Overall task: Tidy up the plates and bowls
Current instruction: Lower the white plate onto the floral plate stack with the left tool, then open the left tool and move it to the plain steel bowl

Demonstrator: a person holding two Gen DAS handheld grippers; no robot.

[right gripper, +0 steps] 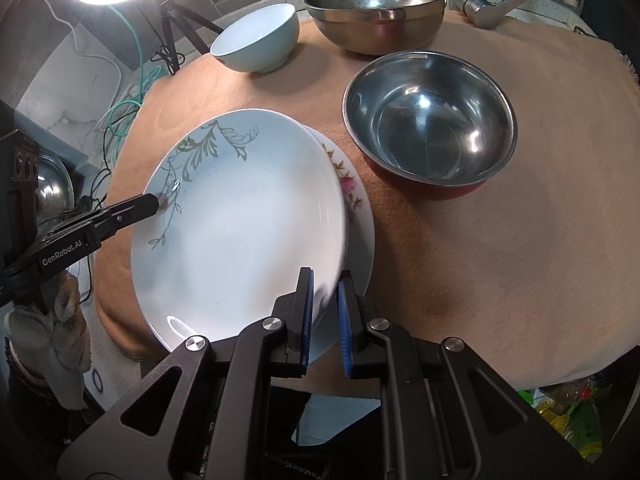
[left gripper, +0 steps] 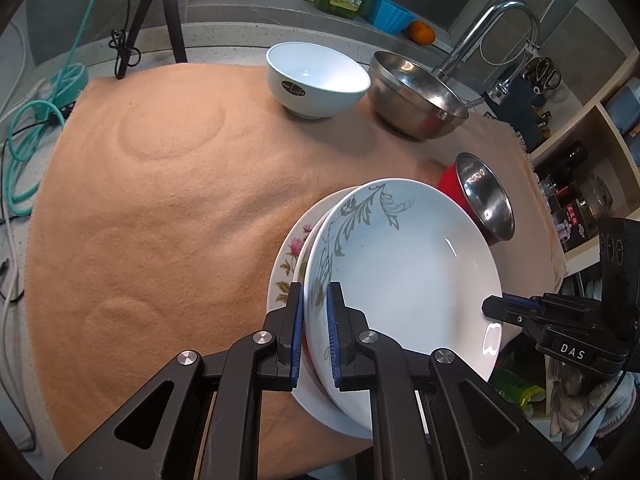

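Left wrist view: the left gripper (left gripper: 313, 322) pinches the rim of the grey-leaf plate (left gripper: 404, 280), tilted on the pink-flower plate (left gripper: 288, 264) near the orange cloth's (left gripper: 140, 220) front edge. The right gripper (right gripper: 325, 300) clamps its opposite rim. The flower plate is mostly hidden. Writing reads "DAS" and "GenRobot.AI".

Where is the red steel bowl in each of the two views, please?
Left wrist: red bowl at right of centre, just beyond the grey-leaf plate.
Right wrist: red bowl at upper right, beside the plate.
Shared landmark: white bowl at the far edge of the cloth.
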